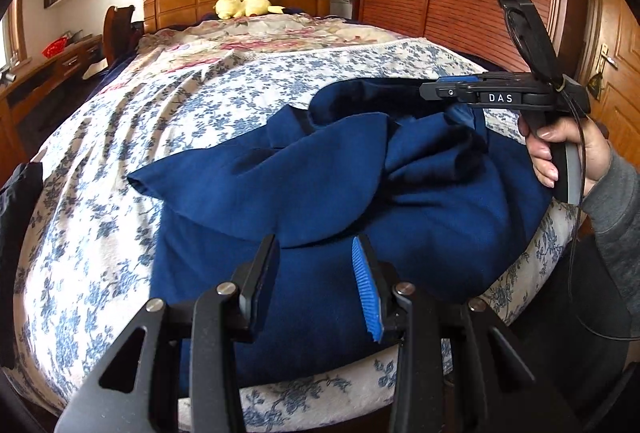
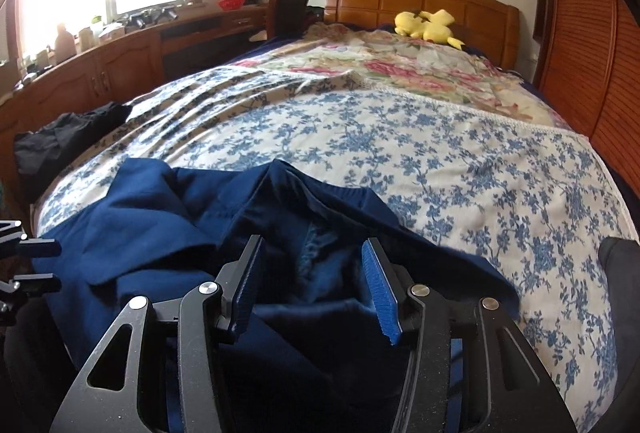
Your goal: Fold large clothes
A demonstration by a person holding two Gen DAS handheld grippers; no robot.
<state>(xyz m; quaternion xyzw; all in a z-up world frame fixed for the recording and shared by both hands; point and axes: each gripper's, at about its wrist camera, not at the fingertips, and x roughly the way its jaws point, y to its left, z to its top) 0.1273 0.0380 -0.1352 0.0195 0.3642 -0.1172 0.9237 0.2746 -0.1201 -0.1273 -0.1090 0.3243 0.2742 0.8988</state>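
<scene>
Navy garment (image 1: 320, 189) rumpled on bed (image 1: 120, 153). Left hand-held gripper (image 1: 316, 273) parted, holding nothing; right hand-held gripper (image 2: 314, 281) parted, holding nothing.

Black left gripper (image 1: 316, 285), blue ribbed pads, silver screws; right gripper (image 1: 460, 93) at right marked DAS, black cable, grey sleeve (image 1: 616, 209).

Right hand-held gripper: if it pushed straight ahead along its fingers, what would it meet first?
Most likely the rumpled navy blue garment on the bed. The right hand-held gripper stands open and points down into the bunched folds just ahead of its fingertips. Depth is hard to judge, but the floral bedspread lies beyond.
</scene>
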